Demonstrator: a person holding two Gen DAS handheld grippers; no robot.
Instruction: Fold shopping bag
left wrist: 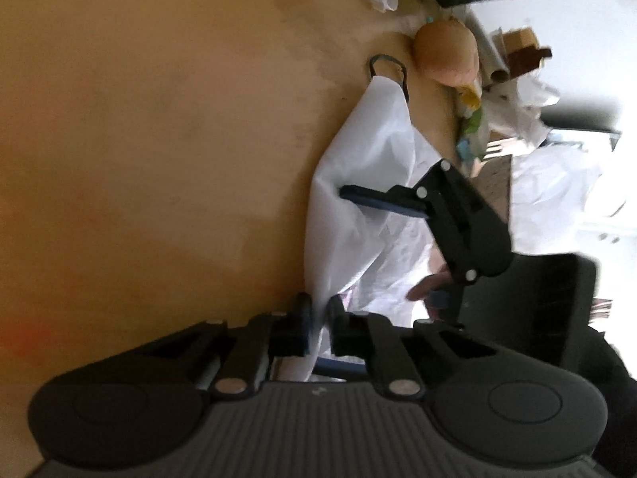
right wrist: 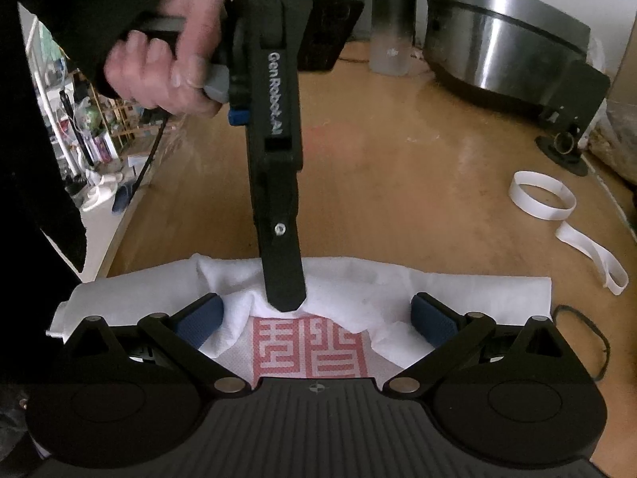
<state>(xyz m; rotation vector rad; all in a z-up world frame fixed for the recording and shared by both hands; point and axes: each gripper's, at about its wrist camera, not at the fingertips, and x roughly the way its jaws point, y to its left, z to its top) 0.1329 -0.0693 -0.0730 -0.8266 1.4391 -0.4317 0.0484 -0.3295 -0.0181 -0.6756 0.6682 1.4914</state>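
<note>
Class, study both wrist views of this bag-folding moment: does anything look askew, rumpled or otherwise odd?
Yes. The white shopping bag is bunched and wrinkled where the left gripper pinches it, so the fold edge runs crooked over the red square print. A loose white strip and a white ring lie stray on the wooden table.

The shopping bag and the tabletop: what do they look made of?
The shopping bag looks like white non-woven fabric, matte: a fine dimpled weave shows around its red printed pattern, and it creases softly. The tabletop looks like wood or wood-look laminate, semi-gloss: faint grain with soft reflections. Which one, I cannot tell.
</note>
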